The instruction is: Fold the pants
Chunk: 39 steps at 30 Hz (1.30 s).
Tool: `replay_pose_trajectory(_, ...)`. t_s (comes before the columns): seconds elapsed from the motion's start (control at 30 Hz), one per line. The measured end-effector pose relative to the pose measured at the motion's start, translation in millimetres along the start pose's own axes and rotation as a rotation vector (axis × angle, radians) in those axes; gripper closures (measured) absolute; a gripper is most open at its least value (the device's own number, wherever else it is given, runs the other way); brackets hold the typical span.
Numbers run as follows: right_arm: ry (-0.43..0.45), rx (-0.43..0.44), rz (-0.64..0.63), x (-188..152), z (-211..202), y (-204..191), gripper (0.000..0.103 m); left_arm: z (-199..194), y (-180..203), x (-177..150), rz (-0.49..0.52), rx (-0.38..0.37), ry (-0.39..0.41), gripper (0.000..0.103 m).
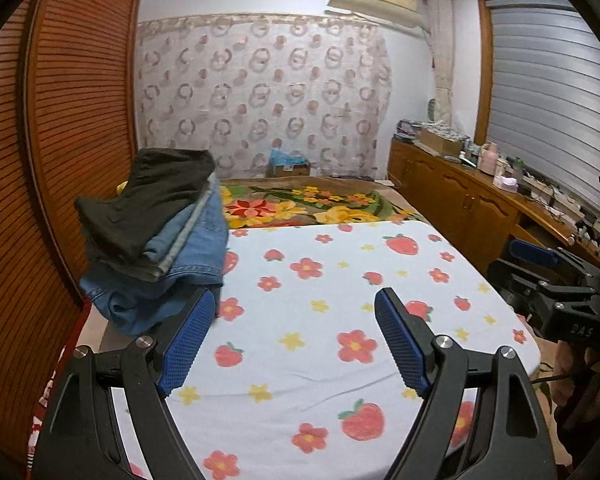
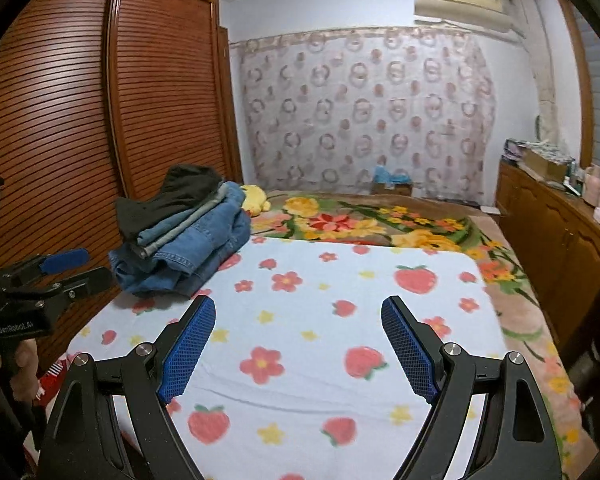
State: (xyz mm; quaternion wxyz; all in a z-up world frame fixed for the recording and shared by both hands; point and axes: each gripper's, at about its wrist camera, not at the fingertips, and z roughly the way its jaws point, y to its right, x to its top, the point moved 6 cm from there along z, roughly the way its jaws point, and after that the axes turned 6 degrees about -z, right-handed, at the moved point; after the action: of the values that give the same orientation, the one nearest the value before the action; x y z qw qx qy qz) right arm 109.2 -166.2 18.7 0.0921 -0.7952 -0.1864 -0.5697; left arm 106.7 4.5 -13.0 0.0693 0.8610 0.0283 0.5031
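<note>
A pile of folded pants (image 1: 156,236) sits at the left edge of the strawberry-print sheet (image 1: 332,320), blue jeans below and a dark pair on top. It also shows in the right wrist view (image 2: 184,236). My left gripper (image 1: 296,308) is open and empty, held above the sheet just right of the pile. My right gripper (image 2: 298,312) is open and empty above the sheet's middle. Each gripper shows in the other's view, the right one (image 1: 540,264) at the right edge and the left one (image 2: 76,266) at the left edge.
A wooden slatted wardrobe (image 2: 100,100) stands close on the left. A flowered blanket (image 2: 364,220) covers the far bed, with a yellow plush toy (image 2: 254,200). A wooden cabinet (image 1: 460,196) with clutter runs along the right. A cardboard box (image 1: 288,168) sits by the curtain.
</note>
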Motion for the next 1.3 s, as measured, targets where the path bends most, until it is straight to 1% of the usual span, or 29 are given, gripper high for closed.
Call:
replay_pose_trajectory(0.17,0.022,-0.029,0.016,-1.5,-25.6,-0.7,0.016,-6.3,19.5,3.7,0.015,-0.026,0.017,0.02)
replay_pose_trajectory(0.27,0.04,-0.049,0.029,-0.2,-33.3,-4.1,0.016,-12.8,28.7,6.0,0.032,-0.034,0.035,0.02)
replay_pose_trajectory(0.5,0.084,-0.092,0.063,-13.0,-48.4,-9.8,0.016,-24.2,33.8,2.8,0.036,-0.038,0.069,0.02)
replay_pose_trajectory(0.93,0.087,-0.107,0.053,-19.3,-47.8,-17.4,0.016,-32.8,23.9,4.3,0.022,-0.021,0.096,0.02)
replay_pose_trajectory(1.3,0.082,-0.104,0.049,-19.7,-46.4,-9.5,0.016,-34.2,21.0,4.2,0.016,-0.018,0.1,0.02)
